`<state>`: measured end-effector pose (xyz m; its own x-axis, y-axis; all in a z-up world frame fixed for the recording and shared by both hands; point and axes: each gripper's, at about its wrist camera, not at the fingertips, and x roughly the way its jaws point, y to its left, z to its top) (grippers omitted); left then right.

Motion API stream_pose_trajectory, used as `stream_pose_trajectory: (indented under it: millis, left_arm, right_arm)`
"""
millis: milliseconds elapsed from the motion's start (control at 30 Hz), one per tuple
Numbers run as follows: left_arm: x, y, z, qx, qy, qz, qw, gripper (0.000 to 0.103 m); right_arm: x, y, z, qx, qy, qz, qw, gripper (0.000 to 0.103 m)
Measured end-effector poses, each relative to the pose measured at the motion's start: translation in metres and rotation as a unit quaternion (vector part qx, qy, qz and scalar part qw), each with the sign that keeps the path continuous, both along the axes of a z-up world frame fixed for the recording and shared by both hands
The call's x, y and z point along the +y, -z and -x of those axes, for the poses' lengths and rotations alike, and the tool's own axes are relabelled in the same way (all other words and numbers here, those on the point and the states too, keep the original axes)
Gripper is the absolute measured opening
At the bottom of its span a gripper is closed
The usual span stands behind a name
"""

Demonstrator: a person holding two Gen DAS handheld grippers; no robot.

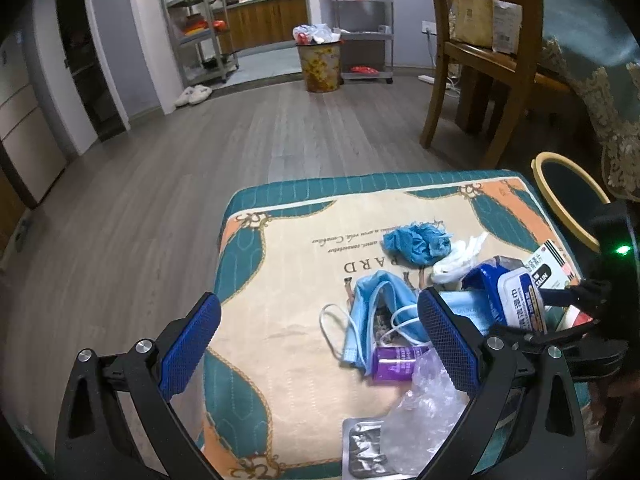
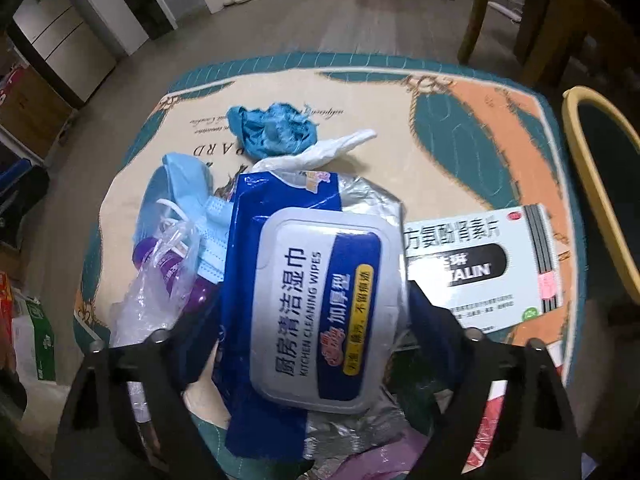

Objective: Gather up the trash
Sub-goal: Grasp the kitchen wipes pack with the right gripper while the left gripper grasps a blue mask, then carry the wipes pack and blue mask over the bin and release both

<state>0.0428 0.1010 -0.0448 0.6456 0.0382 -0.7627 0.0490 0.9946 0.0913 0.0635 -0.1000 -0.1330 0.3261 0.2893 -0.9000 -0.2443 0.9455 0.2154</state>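
Trash lies on a teal, orange and cream cushion top (image 1: pixel 280 264). My right gripper (image 2: pixel 312 316) is shut on a blue and silver kitchen wipes pack (image 2: pixel 320 304), which tilts up off the pile (image 1: pixel 516 300). A white medicine box (image 2: pixel 480 264) lies to its right. My left gripper (image 1: pixel 320 340) hangs open over a blue face mask (image 1: pixel 380 304) and a purple bottle (image 1: pixel 396 362), gripping nothing. A crumpled blue wad (image 1: pixel 418 242), a white scrap (image 1: pixel 460 258), a clear plastic bag (image 1: pixel 424 408) and a silver foil packet (image 1: pixel 364 448) lie around them.
A dark bin with a yellow rim (image 2: pixel 592 184) stands just right of the cushion. A wooden chair (image 1: pixel 480 60) and a lace-edged tablecloth (image 1: pixel 600 100) are behind it. Across the wood floor stand a full floral bin (image 1: pixel 320 66), metal shelves (image 1: pixel 200 20) and slippers (image 1: pixel 194 94).
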Motion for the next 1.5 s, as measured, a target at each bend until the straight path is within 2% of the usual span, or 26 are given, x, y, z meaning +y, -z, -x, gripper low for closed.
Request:
stream_pose_trajectory:
  millis: [267,400,500,633,767,800,900,967,1033,1067,1133,1200,1233,1333,1400,1500]
  left_arm:
    - [0.001,0.009,-0.010,0.017,-0.008,0.004,0.9998,0.098]
    - [-0.004,0.021,-0.017,0.037,0.001,0.004,0.9993,0.098]
    - [-0.008,0.033,-0.024,0.055,0.007,-0.005,0.9984,0.098]
    - [-0.011,0.049,-0.036,0.075,0.002,-0.022,0.9969,0.095]
    - [-0.010,0.060,-0.050,0.092,-0.006,-0.009,0.9957,0.089]
    - [-0.011,0.062,-0.054,0.094,-0.008,-0.001,0.9955,0.085]
    - [-0.015,0.061,-0.062,0.092,-0.005,0.043,0.9948,0.082]
    - [-0.023,0.060,-0.066,0.091,0.004,0.055,0.9943,0.079]
    - [-0.035,0.061,-0.069,0.097,0.019,0.047,0.9940,0.064]
    - [-0.044,0.065,-0.070,0.106,0.028,0.029,0.9935,0.060]
    - [-0.052,0.071,-0.071,0.119,0.040,0.011,0.9921,0.034]
    - [-0.059,0.077,-0.071,0.130,0.053,0.000,0.9902,0.015]
    - [-0.062,0.075,-0.069,0.126,0.059,-0.009,0.9903,0.010]
    - [-0.063,0.057,-0.065,0.087,0.060,-0.017,0.9942,0.008]
    - [-0.060,0.030,-0.060,0.043,0.056,0.013,0.9974,0.007]
    - [-0.058,-0.009,-0.055,-0.015,0.060,0.049,0.9969,0.007]
  right_arm:
    - [-0.022,-0.025,0.004,-0.017,0.015,0.002,1.000,0.071]
    - [-0.032,-0.063,-0.003,-0.030,0.005,-0.002,1.000,0.071]
    - [-0.044,-0.097,-0.004,-0.060,-0.017,0.010,0.998,0.071]
    - [-0.058,-0.110,-0.002,-0.087,-0.022,0.011,0.996,0.071]
    - [-0.067,-0.107,-0.005,-0.077,-0.004,-0.038,0.996,0.071]
    - [-0.067,-0.108,-0.006,-0.080,-0.007,-0.040,0.996,0.071]
    - [-0.067,-0.108,-0.008,-0.089,-0.019,-0.027,0.995,0.071]
    - [-0.073,-0.108,-0.011,-0.085,-0.012,-0.041,0.995,0.071]
    - [-0.078,-0.108,-0.013,-0.086,-0.006,-0.047,0.995,0.071]
    - [-0.080,-0.108,-0.013,-0.087,-0.003,-0.046,0.995,0.071]
    - [-0.084,-0.108,-0.011,-0.088,0.001,-0.046,0.995,0.071]
    - [-0.088,-0.109,-0.008,-0.087,0.007,-0.047,0.995,0.071]
    - [-0.092,-0.109,-0.008,-0.088,0.010,-0.044,0.995,0.071]
    - [-0.099,-0.110,-0.010,-0.091,0.016,-0.038,0.995,0.071]
    - [-0.106,-0.112,-0.012,-0.093,0.025,-0.044,0.994,0.071]
    - [-0.115,-0.118,-0.014,-0.099,0.039,-0.056,0.993,0.071]
